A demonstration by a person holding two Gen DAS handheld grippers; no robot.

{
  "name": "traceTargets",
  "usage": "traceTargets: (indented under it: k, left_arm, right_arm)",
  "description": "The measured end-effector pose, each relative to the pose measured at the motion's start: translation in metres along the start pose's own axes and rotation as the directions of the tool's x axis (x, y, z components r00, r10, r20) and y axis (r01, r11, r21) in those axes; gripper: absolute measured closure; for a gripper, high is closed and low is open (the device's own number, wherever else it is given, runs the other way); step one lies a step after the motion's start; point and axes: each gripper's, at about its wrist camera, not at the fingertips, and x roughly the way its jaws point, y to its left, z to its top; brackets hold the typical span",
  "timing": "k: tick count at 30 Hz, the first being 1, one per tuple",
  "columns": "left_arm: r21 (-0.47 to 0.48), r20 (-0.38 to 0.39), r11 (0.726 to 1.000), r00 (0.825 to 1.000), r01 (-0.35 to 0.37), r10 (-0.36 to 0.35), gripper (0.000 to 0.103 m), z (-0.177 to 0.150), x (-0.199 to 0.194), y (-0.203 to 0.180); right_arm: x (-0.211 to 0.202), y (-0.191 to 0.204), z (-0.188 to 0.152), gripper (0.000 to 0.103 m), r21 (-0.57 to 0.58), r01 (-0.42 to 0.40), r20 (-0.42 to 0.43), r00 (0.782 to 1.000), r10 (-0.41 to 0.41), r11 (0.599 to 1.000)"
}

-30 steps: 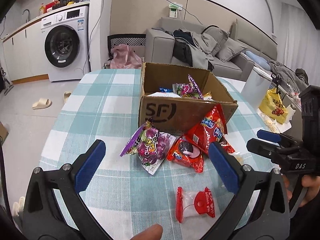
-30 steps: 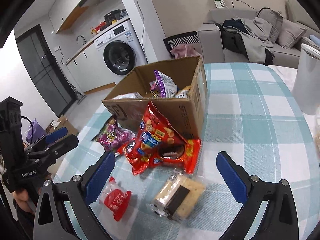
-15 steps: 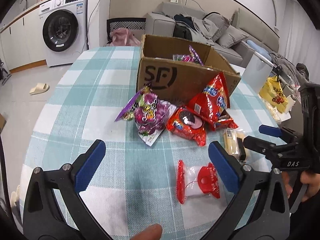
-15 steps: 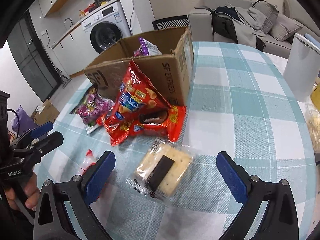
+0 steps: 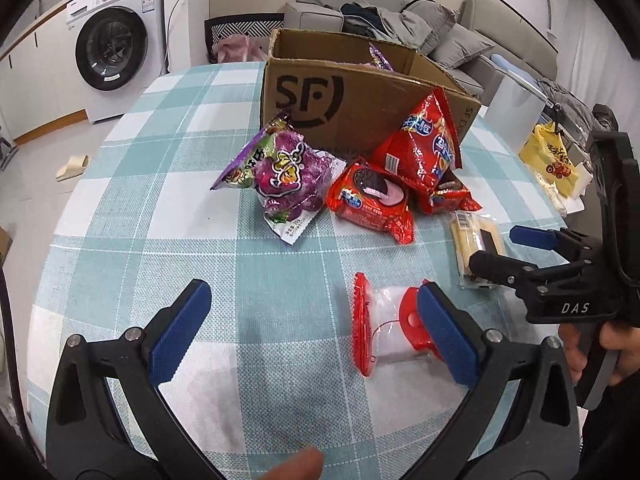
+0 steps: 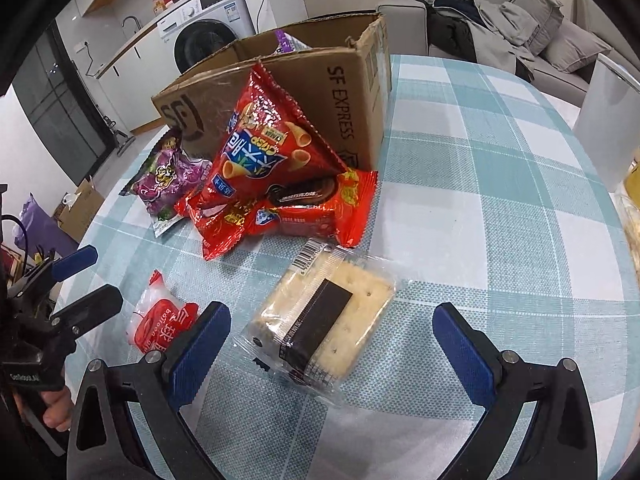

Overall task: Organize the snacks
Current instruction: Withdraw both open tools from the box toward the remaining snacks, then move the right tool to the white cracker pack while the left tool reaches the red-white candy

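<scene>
Between spread jaws of right gripper [image 6: 330,340]: clear-wrapped cracker sandwich pack [image 6: 320,320], flat on checked tablecloth [image 6: 460,184]. Lower squarely, pinch wrapper sides lightly. Left gripper [image 5: 316,320] also unclenched, empty.

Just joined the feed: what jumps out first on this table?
The open cardboard box at the table's far side, with a tall red chip bag leaning on its front. Before it lie a purple candy bag and red cookie packs. Nearest, the open right gripper frames a clear-wrapped cracker sandwich.
</scene>
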Motion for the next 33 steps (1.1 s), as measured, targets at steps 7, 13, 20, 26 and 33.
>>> traceTargets:
  k: [7, 13, 20, 26, 33]
  left_arm:
    - [0.009, -0.028, 1.0, 1.0, 0.006, -0.006, 0.001, -0.002, 0.01, -0.003]
    - [0.008, -0.04, 1.0, 0.999, 0.013, -0.012, 0.001, -0.001, 0.015, -0.004]
    - [0.023, -0.055, 0.999, 0.998, 0.025, -0.023, 0.001, -0.004, 0.02, -0.008]
    - [0.042, -0.072, 0.998, 0.997, 0.045, -0.042, 0.001, -0.007, 0.023, -0.014]
    - [0.045, -0.079, 0.997, 0.995, 0.067, -0.063, 0.001, -0.01, 0.025, -0.016]
  right_arm:
    - [0.013, 0.004, 0.002, 0.0, -0.018, 0.068, -0.008, 0.998, -0.068, 0.998]
    - [0.012, 0.003, -0.002, 0.0, -0.054, 0.083, -0.013, 0.996, -0.084, 0.995]
    - [0.004, -0.016, -0.008, 0.0, -0.03, 0.084, -0.027, 0.996, -0.085, 0.996]
    - [0.002, -0.022, -0.008, 0.0, -0.025, 0.081, -0.028, 0.996, -0.082, 0.996]
    - [0.001, -0.023, -0.007, 0.01, -0.022, 0.073, -0.01, 0.997, -0.073, 0.997]
